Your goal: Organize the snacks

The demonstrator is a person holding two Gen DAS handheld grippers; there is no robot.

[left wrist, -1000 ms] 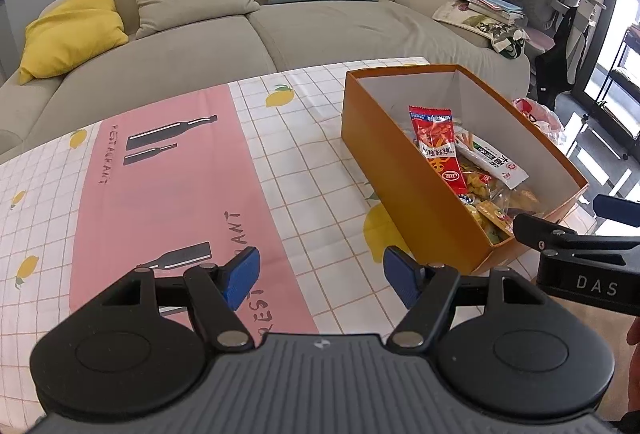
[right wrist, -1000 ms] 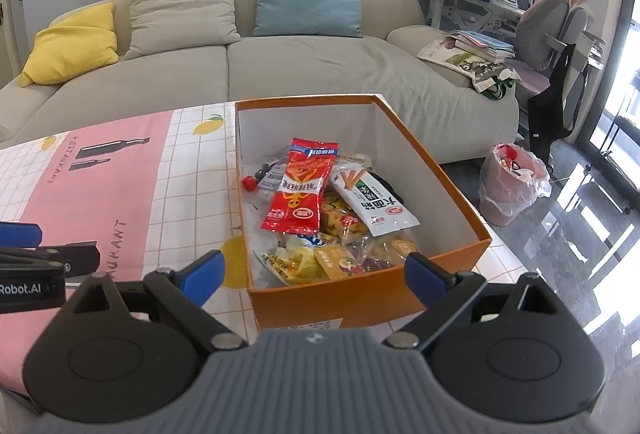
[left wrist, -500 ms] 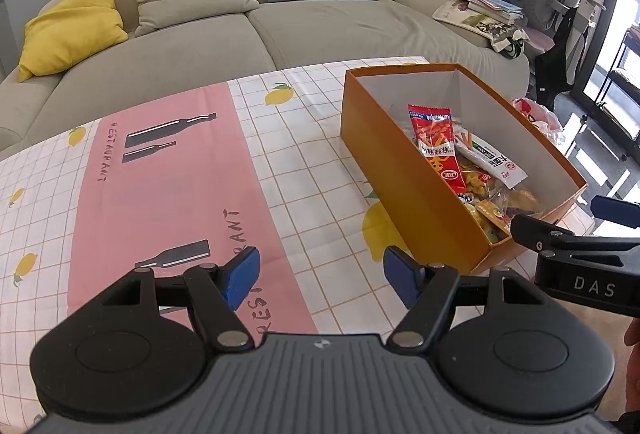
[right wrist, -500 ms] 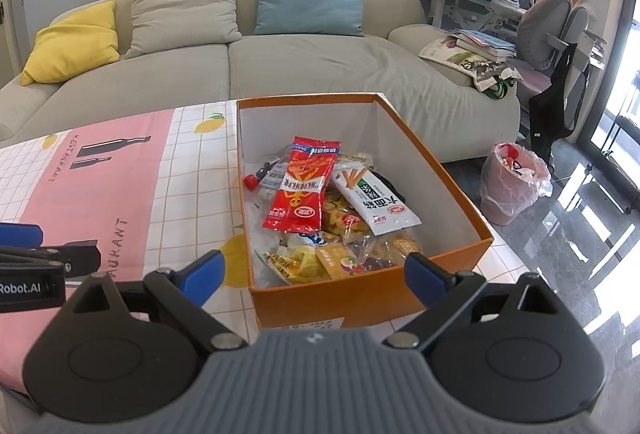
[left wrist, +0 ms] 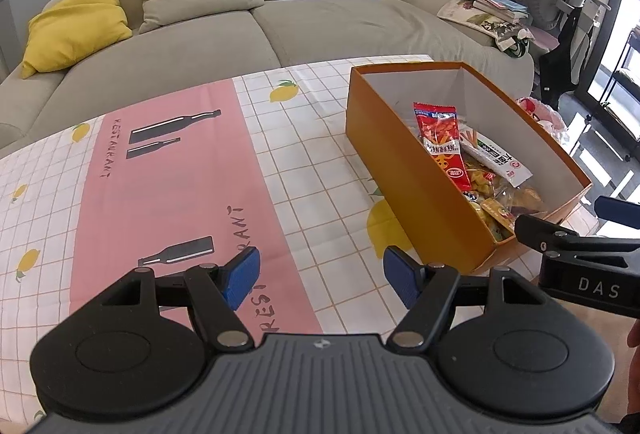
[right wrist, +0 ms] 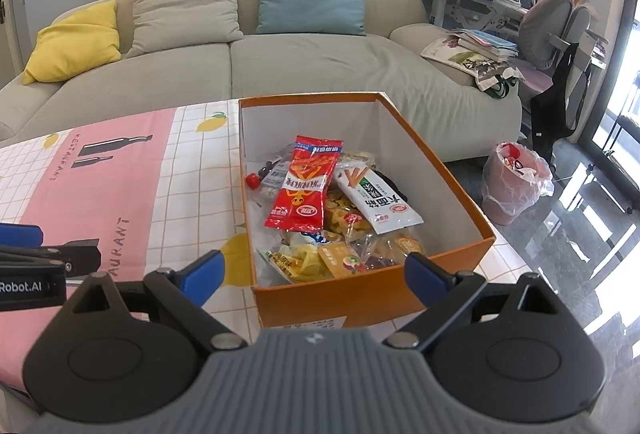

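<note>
An open orange box (right wrist: 460, 177) stands on the table's right side and holds several snack packets. A long red packet (right wrist: 306, 189) lies on top, a white and green packet (right wrist: 378, 201) beside it, yellow packets (right wrist: 304, 260) at the near end. The box also shows in the left wrist view (left wrist: 404, 173), with the red packet (left wrist: 442, 145) inside. My right gripper (right wrist: 314, 276) is open and empty, just in front of the box's near wall. My left gripper (left wrist: 320, 276) is open and empty above the tablecloth, left of the box.
A tablecloth with white checks and a pink band (left wrist: 168, 185) covers the table. A beige sofa with cushions (right wrist: 280, 45) stands behind it. A pink bin (right wrist: 514, 181) stands on the floor at the right. A cluttered desk and grey chair (right wrist: 548, 29) are at the far right.
Both grippers have drifted back slightly from the box. Both stay open and empty. The packets in the box have not moved.
</note>
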